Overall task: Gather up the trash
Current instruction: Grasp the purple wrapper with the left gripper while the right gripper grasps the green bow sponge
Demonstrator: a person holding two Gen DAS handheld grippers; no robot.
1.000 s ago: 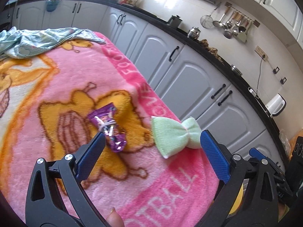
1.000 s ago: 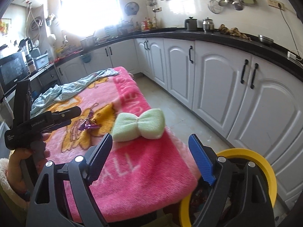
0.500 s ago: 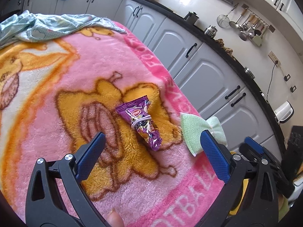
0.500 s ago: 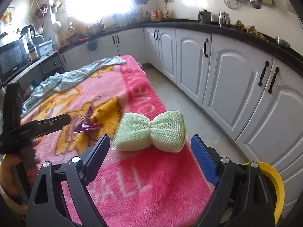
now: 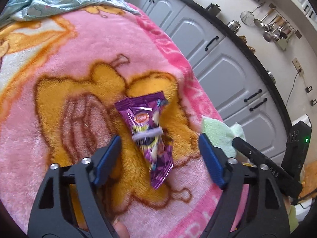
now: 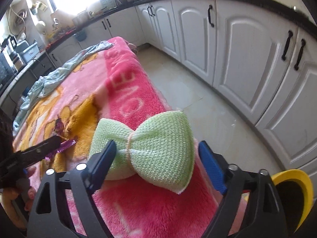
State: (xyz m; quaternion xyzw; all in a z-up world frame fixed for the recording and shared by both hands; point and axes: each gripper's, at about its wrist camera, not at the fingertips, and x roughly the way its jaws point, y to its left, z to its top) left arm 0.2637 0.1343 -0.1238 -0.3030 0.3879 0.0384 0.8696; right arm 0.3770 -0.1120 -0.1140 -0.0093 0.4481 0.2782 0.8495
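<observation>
A purple snack wrapper (image 5: 150, 136) lies on the pink blanket (image 5: 118, 39), on its orange bear print. My left gripper (image 5: 158, 140) hangs low over it with its jaws closing. The wrapper sits between the blue pads (image 5: 108, 158), which stand clear of it on both sides. A green bow-shaped sponge (image 6: 150, 150) rests near the blanket's edge. My right gripper (image 6: 156, 145) straddles it, jaws closing, and no pad visibly presses it. The sponge (image 5: 218, 132) shows at the right of the left wrist view. The wrapper (image 6: 59, 127) and left gripper (image 6: 39, 148) show at the left of the right wrist view.
A yellow-rimmed bin (image 6: 293, 180) stands below the blanket's near right corner. A crumpled blue-green cloth (image 5: 59, 2) lies at the blanket's far end. White cabinets (image 6: 237, 49) under a dark counter run along the right, with tiled floor (image 6: 188, 91) between them and the blanket.
Both grippers came down and closer to the blanket, and both sets of jaws narrowed. The wrapper now lies between the left pads and the sponge between the right pads.
</observation>
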